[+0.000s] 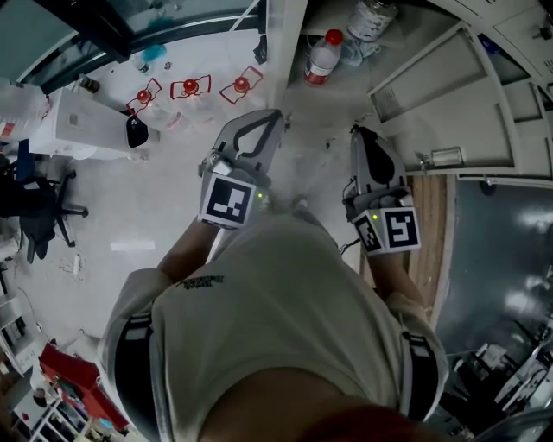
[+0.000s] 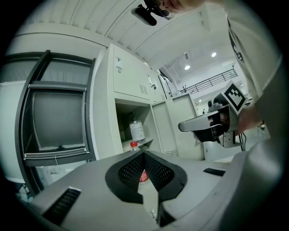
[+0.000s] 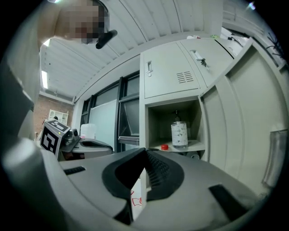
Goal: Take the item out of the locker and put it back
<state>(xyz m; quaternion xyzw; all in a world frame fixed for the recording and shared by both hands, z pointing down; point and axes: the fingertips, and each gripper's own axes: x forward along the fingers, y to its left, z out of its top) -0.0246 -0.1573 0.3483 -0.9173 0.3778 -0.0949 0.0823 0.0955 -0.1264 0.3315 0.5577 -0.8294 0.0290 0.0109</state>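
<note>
Two bottles (image 1: 322,57) (image 1: 371,19), one locker (image 3: 152,124), two shut tools (image 2: 144,154) (image 3: 145,151).

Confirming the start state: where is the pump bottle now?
Right gripper view: the pump bottle stands on the open locker's shelf, right of centre, a red cap at its lower left.

head view looks steeply down from above onto left claw (image 1: 275,114) and right claw (image 1: 354,131). both claw views face level toward the nearby open locker (image 3: 158,124), sharing its bottle (image 3: 179,134).
</note>
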